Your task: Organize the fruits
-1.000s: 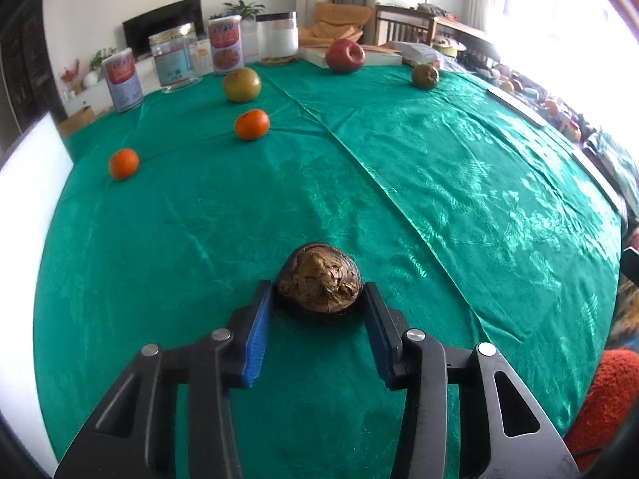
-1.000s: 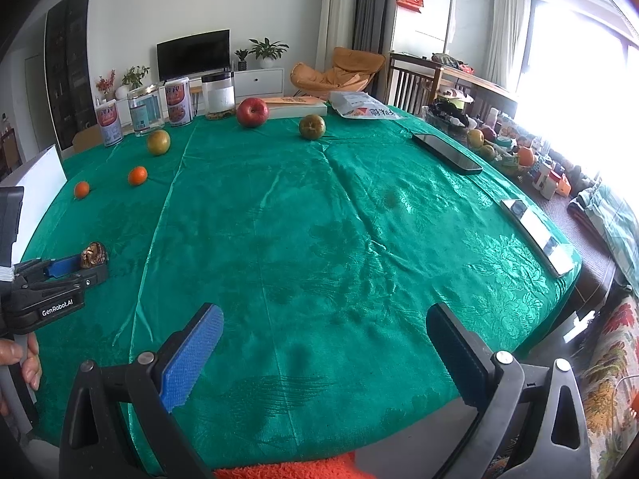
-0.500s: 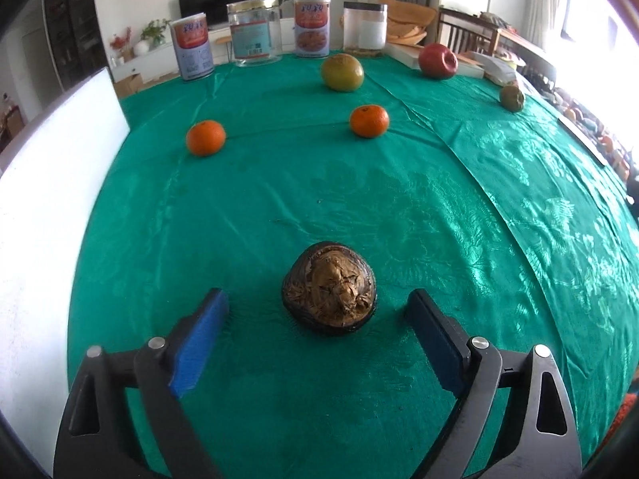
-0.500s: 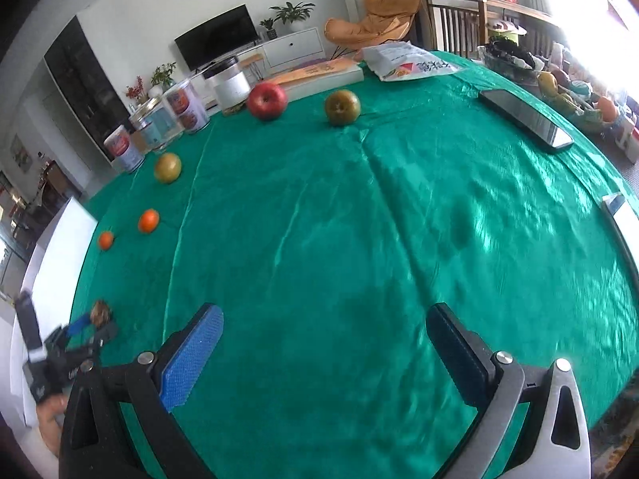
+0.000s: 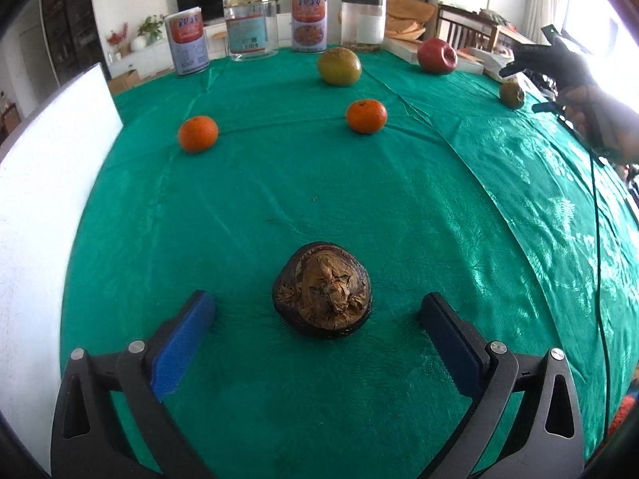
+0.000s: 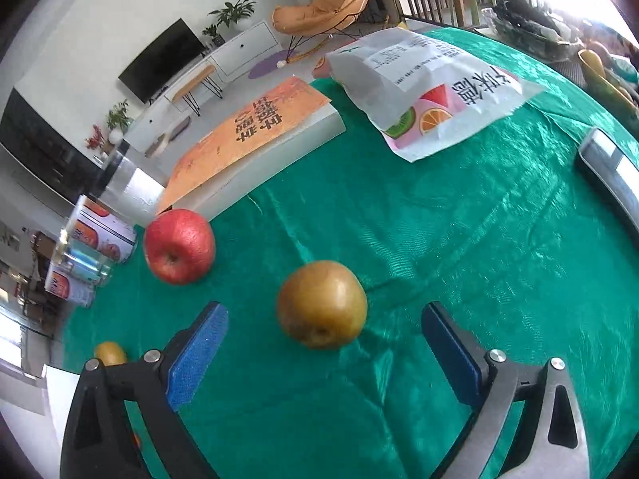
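A brown, dried-looking round fruit point(image 5: 322, 291) rests on the green tablecloth point(image 5: 279, 199), between the fingers of my left gripper point(image 5: 315, 341). Those jaws are opening and stand wide, clear of the fruit on both sides. Farther back lie two oranges point(image 5: 198, 133) point(image 5: 366, 115), a greenish fruit point(image 5: 339, 66) and a red apple point(image 5: 437, 56). My right gripper point(image 6: 323, 355) straddles a brown pear point(image 6: 322, 305). Its jaws are closing, and the blue pads point(image 6: 197, 359) have a gap to the pear. The red apple point(image 6: 179, 245) sits just left of the pear.
Cans and jars point(image 5: 307, 22) line the far edge. An orange-covered book point(image 6: 255, 131), a white fruit-print bag point(image 6: 431, 88) and a flat device point(image 6: 611, 175) lie beyond the pear. A white board point(image 5: 40, 199) stands along the left edge. A hand point(image 5: 599, 119) holds the right gripper.
The left jaws spread off the brown fruit and left it on the cloth. The right gripper swept across the table to the pear and its jaws narrowed.
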Action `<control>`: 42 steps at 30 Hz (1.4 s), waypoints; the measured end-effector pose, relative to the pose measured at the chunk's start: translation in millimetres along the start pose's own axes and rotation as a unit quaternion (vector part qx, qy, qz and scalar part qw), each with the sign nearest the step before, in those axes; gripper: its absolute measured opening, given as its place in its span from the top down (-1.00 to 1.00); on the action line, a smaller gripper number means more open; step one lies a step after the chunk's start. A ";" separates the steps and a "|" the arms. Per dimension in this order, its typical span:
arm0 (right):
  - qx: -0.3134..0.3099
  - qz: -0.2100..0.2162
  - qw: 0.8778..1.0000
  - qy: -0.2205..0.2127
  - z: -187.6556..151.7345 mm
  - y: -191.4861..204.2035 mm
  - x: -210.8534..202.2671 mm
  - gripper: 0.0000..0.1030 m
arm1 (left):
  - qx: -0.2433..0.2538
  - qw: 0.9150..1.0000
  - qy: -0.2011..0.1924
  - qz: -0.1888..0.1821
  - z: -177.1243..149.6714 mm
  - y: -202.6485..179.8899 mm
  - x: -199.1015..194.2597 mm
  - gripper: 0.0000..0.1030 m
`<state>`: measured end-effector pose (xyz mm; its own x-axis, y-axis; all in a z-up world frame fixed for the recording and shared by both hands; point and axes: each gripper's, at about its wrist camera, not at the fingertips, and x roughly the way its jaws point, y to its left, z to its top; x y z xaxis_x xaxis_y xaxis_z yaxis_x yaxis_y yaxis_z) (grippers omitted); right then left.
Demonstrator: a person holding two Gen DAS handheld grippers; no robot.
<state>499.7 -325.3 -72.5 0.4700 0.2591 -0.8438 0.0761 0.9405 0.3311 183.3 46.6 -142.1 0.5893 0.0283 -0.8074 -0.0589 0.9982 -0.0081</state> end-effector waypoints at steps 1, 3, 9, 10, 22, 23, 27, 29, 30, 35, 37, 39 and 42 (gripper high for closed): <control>-0.007 -0.011 1.000 0.004 -0.2 -0.3 5.0 -0.38 | 0.000 1.000 0.000 0.000 0.0 0.0 0.0 -0.99; -0.014 -0.014 1.000 0.009 -2.0 1.3 6.6 0.05 | 0.000 1.000 0.000 0.000 0.2 0.3 0.0 -0.99; -0.044 0.037 0.998 0.021 -56.1 13.3 -39.7 0.05 | 0.000 1.000 0.000 0.000 0.4 0.3 0.1 -0.99; -0.057 0.052 0.997 0.017 -71.0 20.2 -53.9 0.05 | 0.000 1.000 0.000 0.000 0.5 0.3 0.1 -0.99; -0.142 0.060 0.987 -0.044 -240.7 49.7 -92.4 0.05 | 0.000 1.000 0.000 0.000 0.5 0.4 0.2 -0.99; -0.139 0.062 0.987 -0.045 -243.0 49.2 -93.0 0.05 | 0.000 1.000 0.000 0.000 0.5 0.4 0.2 -0.99; -0.124 0.056 0.990 -0.047 -248.8 43.9 -97.8 0.04 | 0.000 1.000 0.000 0.000 0.5 0.5 0.2 -0.99; -0.125 0.046 0.990 -0.048 -253.9 41.9 -102.4 0.04 | 0.000 1.000 0.000 0.000 0.5 0.5 0.2 -0.99; -0.131 0.042 0.989 -0.048 -256.3 43.6 -102.5 0.04 | 0.000 1.000 0.000 0.000 0.5 0.5 0.3 -0.99; -0.141 0.034 0.988 -0.051 -253.5 43.8 -102.3 0.04 | 0.000 1.000 0.000 0.000 0.5 0.6 0.4 -0.99; -0.143 0.029 0.988 -0.050 -247.1 46.9 -97.6 0.04 | 0.000 1.000 0.000 0.000 0.5 0.7 0.4 -0.99; -0.144 0.025 0.988 -0.047 -240.2 50.6 -92.4 0.04 | 0.000 1.000 0.000 0.000 0.5 0.7 0.4 -0.99; -0.148 0.024 0.988 -0.040 -231.6 54.6 -85.4 0.04 | 0.000 1.000 0.000 0.000 0.6 0.7 0.4 -0.99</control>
<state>260.0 -245.2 -80.2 0.5364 0.2971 -0.7900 -0.2027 0.9539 0.2212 184.0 47.3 -142.1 0.5892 0.0279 -0.8075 -0.0594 0.9982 -0.0089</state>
